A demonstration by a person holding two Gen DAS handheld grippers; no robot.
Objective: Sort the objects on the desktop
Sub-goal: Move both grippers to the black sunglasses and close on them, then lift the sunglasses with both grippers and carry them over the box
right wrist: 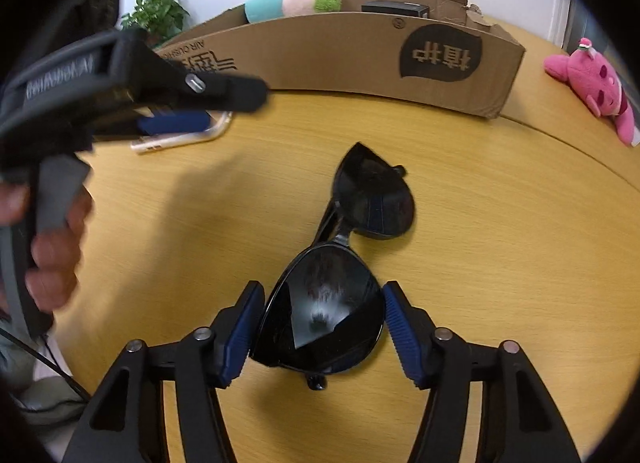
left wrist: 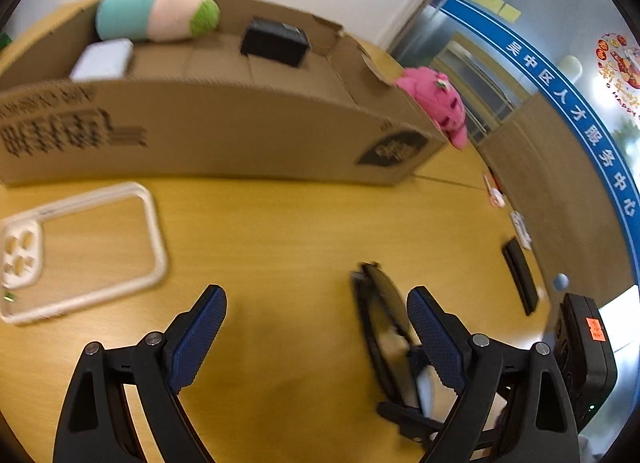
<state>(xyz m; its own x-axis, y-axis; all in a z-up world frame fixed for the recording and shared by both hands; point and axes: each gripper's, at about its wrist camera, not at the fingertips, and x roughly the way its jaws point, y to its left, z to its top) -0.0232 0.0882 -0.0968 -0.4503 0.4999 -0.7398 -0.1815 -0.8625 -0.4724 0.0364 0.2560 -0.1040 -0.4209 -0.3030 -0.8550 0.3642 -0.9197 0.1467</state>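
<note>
Black sunglasses (right wrist: 340,263) lie on the wooden table. My right gripper (right wrist: 324,323) straddles the near lens, its blue pads close to both sides of the lens; whether they grip it is unclear. My left gripper (left wrist: 316,327) is open and empty above the table; it also shows in the right wrist view (right wrist: 224,103). A clear phone case (left wrist: 80,251) lies to its left, the sunglasses (left wrist: 384,323) to its right. A cardboard box (left wrist: 240,135) behind holds a plush caterpillar (left wrist: 156,11), a black box (left wrist: 276,41) and a white item (left wrist: 104,59).
A pink plush toy (right wrist: 592,83) lies right of the box. Small items (left wrist: 520,263) lie along the table's right edge. A potted plant (right wrist: 156,15) stands behind the box at the left. Bare wooden tabletop (left wrist: 280,231) spreads in front of the box.
</note>
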